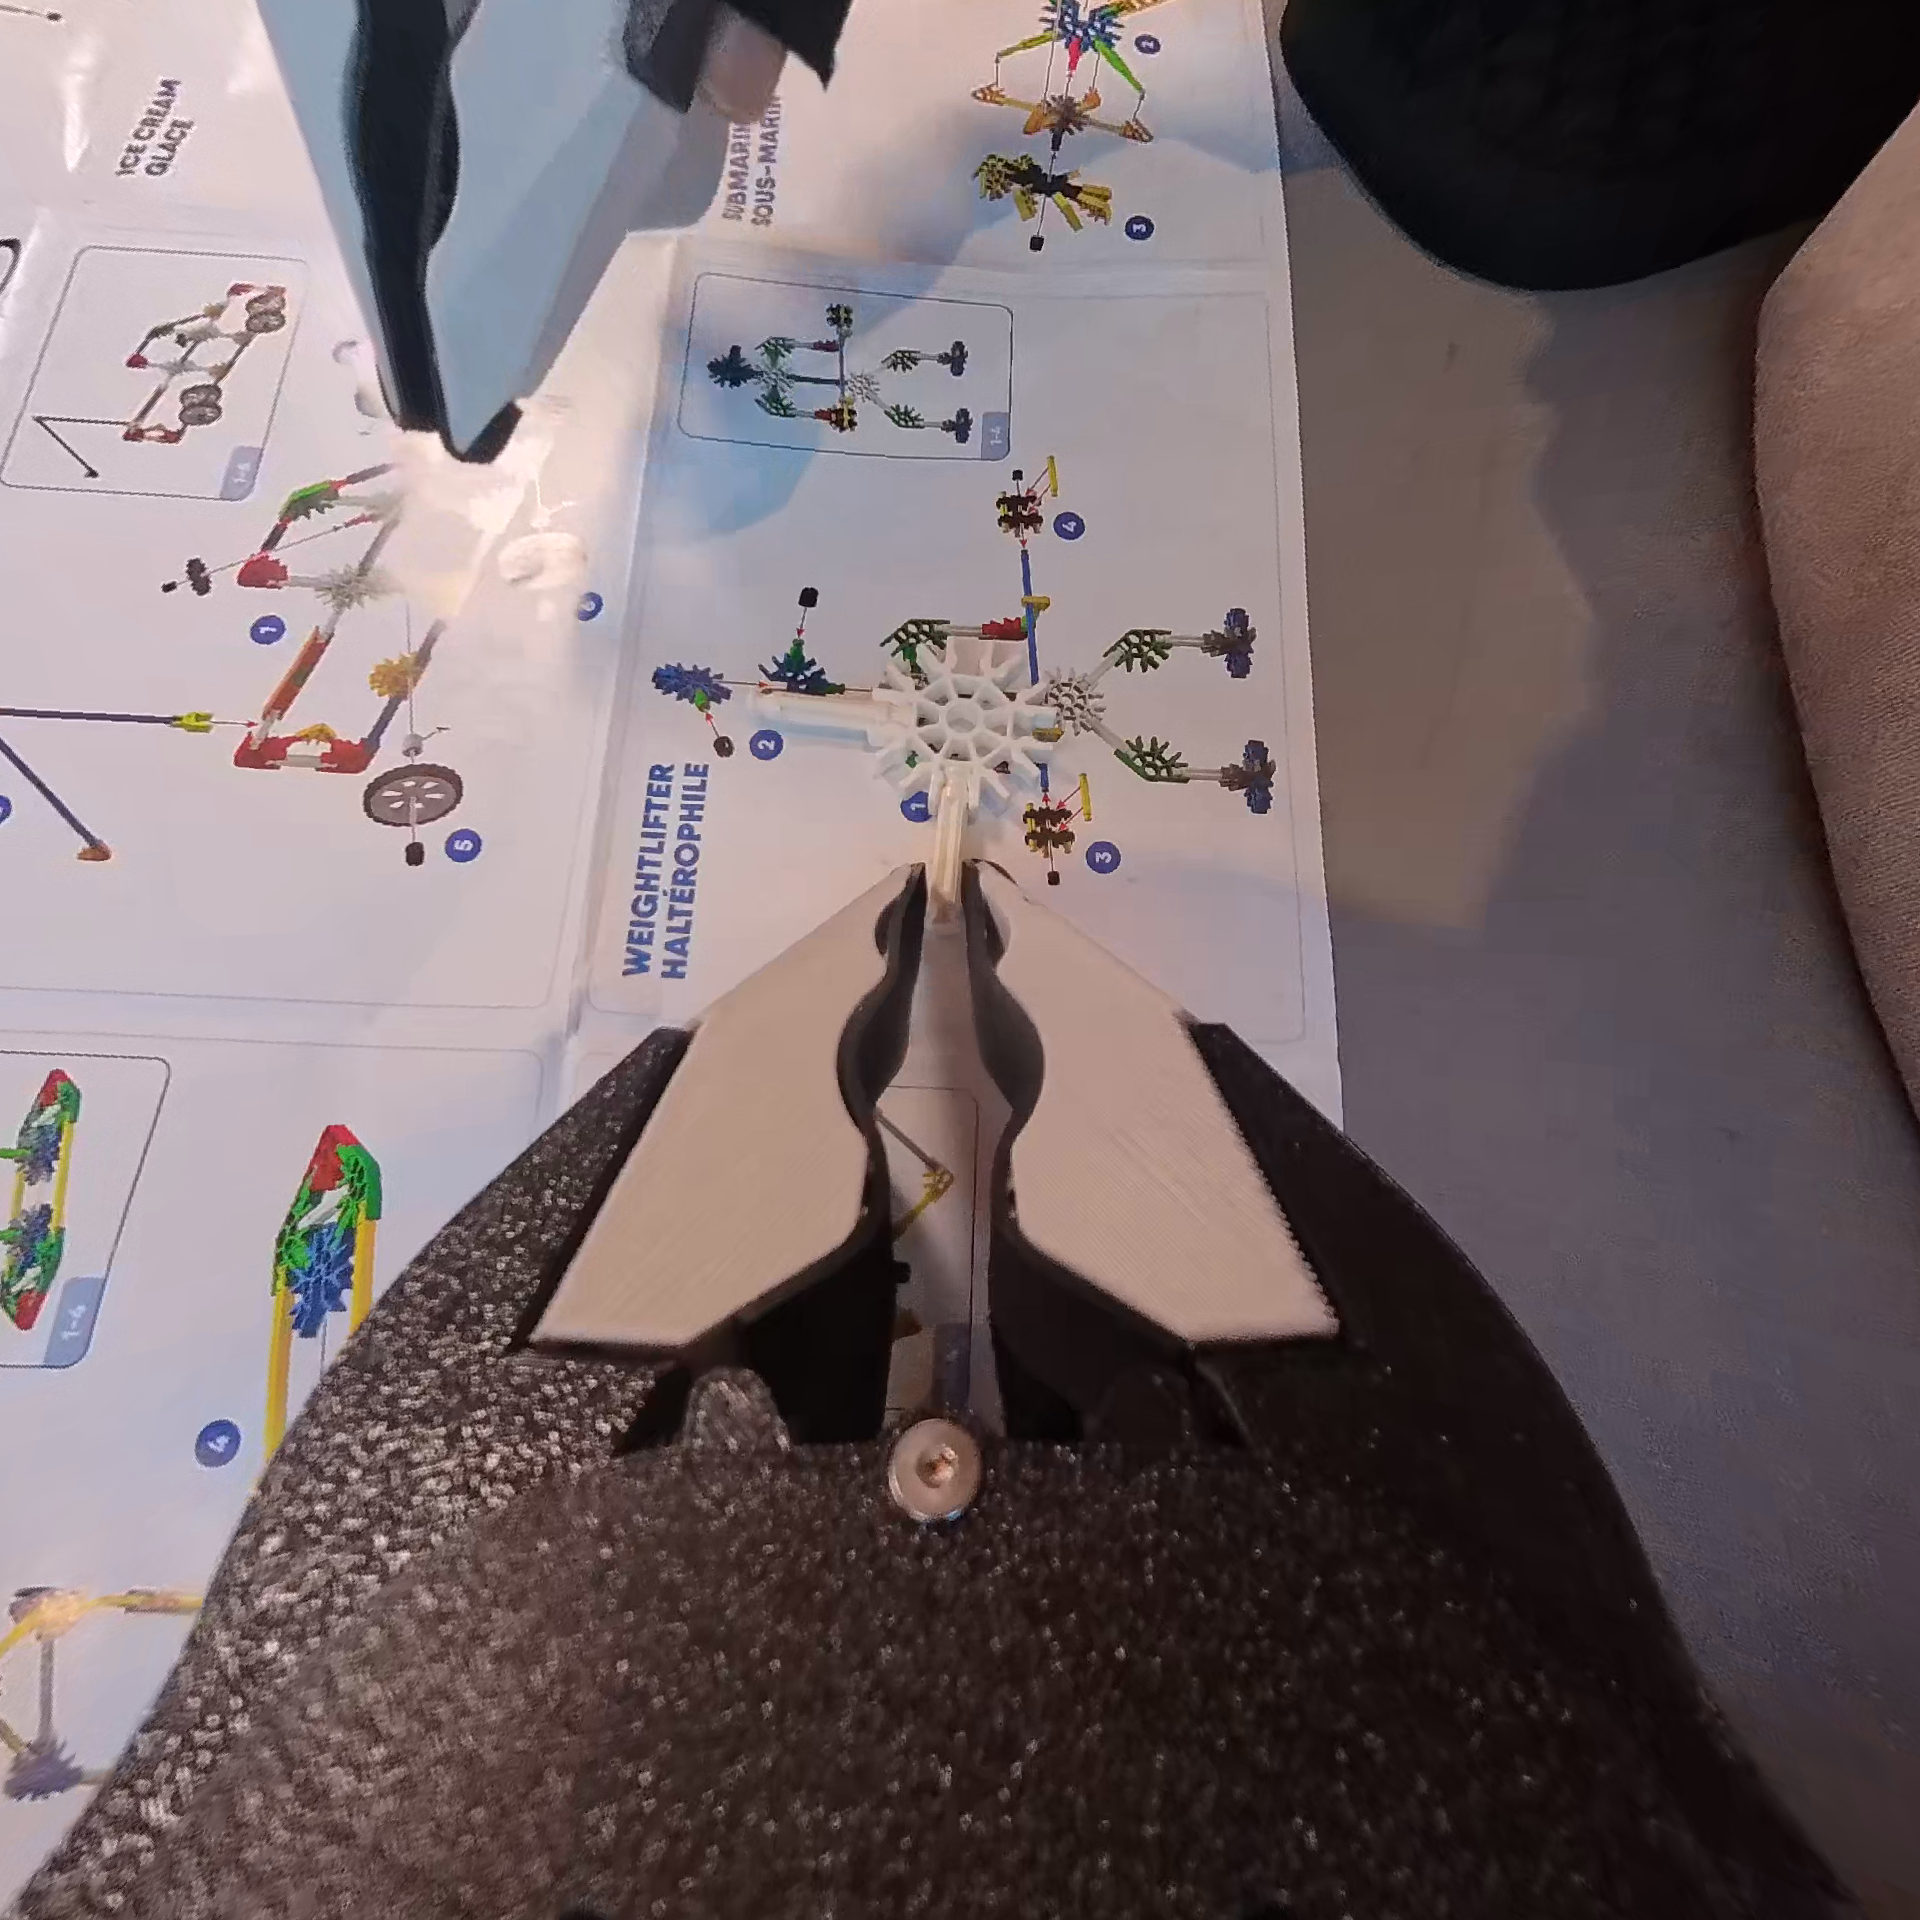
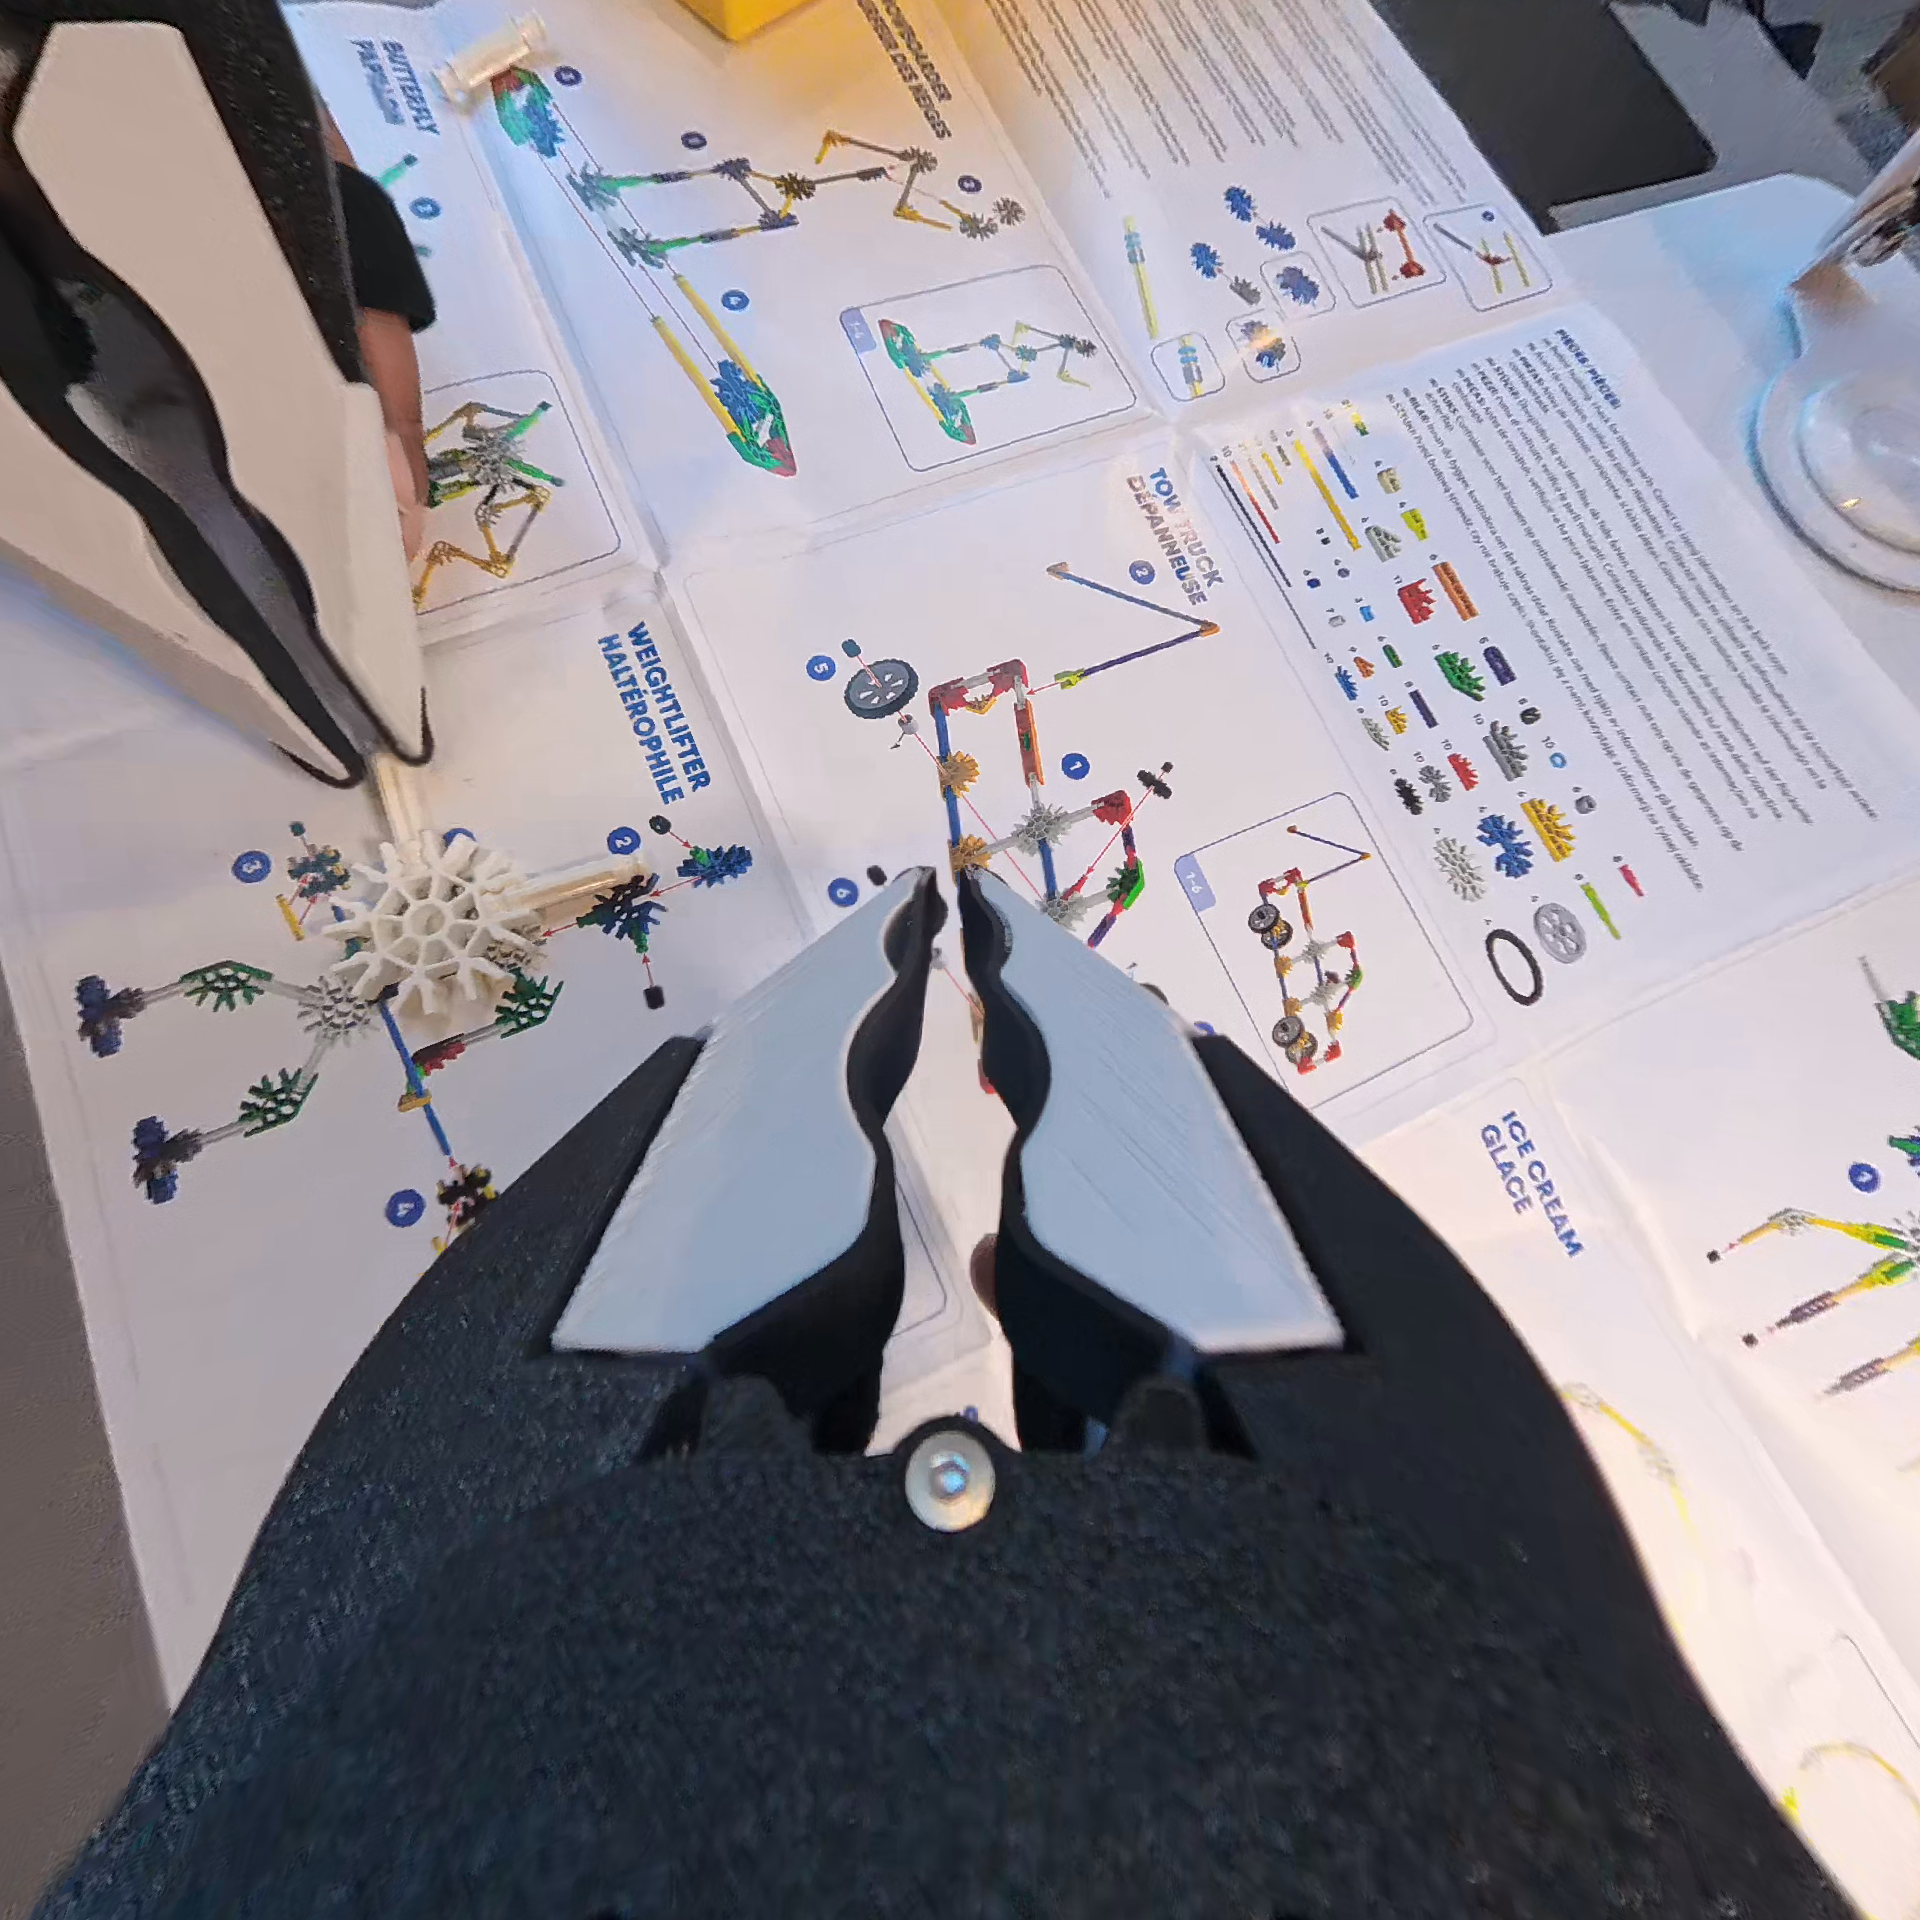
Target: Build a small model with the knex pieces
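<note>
My left gripper is shut on a short white rod that plugs into a white snowflake-shaped connector. A second white rod sticks out of the connector to the left. The assembly lies on a printed instruction sheet. In the right wrist view the connector lies at the left with the left gripper on its rod. My right gripper is shut with nothing between its fingers, above the sheet, to the right of the connector. It also shows in the left wrist view.
A beige cushion and a dark object lie right of the sheet on a grey surface. A glass vessel stands at the right. A loose white rod and a yellow object sit at the far edge. Tip to tip, the grippers are about 12 cm apart.
</note>
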